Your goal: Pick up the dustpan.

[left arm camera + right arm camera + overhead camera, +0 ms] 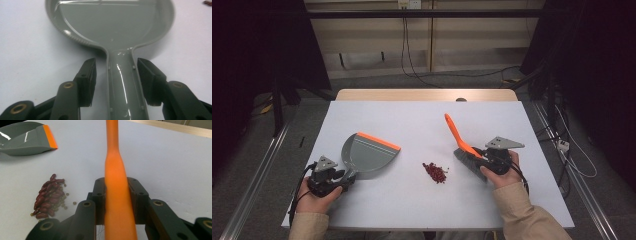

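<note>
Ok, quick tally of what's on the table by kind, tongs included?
Dustpan, grey with orange lip: 1
Brush, orange handle: 1
Pile of red beans: 1
Tongs: 2, left tongs open astride the dustpan handle, right tongs shut on the brush handle
Total: 5

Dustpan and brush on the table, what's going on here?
A person is setting up to sweep a small pile of red beans on the white table. The right tool is shut on the orange handle of the brush, held beside the pile. The left tool straddles the grey dustpan handle, with gaps between its pads and the handle, so nothing is gripped there yet. The beans lie between dustpan and brush.
</note>
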The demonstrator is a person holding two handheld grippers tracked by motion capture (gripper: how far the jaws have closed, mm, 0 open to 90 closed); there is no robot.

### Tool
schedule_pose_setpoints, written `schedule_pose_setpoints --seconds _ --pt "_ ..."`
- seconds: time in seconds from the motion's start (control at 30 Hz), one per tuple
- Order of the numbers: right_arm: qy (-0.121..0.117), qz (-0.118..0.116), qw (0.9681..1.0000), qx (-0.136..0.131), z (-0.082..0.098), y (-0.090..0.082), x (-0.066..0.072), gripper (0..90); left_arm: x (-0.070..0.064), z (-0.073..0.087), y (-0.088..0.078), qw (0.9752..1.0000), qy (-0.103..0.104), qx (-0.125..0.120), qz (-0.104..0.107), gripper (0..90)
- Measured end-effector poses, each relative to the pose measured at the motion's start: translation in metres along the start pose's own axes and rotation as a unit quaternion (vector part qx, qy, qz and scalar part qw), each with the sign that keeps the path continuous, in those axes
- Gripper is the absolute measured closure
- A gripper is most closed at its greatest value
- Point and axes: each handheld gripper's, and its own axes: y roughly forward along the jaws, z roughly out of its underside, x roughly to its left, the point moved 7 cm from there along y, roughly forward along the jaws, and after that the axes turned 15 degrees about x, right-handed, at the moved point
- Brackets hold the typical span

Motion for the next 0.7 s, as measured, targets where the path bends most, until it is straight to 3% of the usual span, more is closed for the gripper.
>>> schedule_pose_setpoints --seconds 0.13,0.27,0.7 --pt "0.001 0.002 1.0000 -0.001 0.000 0.000 -0.001 71.1 0.003 -0.005 0.008 0.9995 0.015 0.027 -0.005 61.7" --pt "0.002 0.001 1.0000 -0.001 0.000 0.000 0.000 71.1 0.004 -0.010 0.007 0.9990 0.030 0.031 -0.006 62.4" --pt "0.010 -0.002 0.9999 -0.007 0.000 0.000 -0.001 71.1 0.000 -0.016 -0.016 0.9983 0.056 -0.008 0.014 63.0"
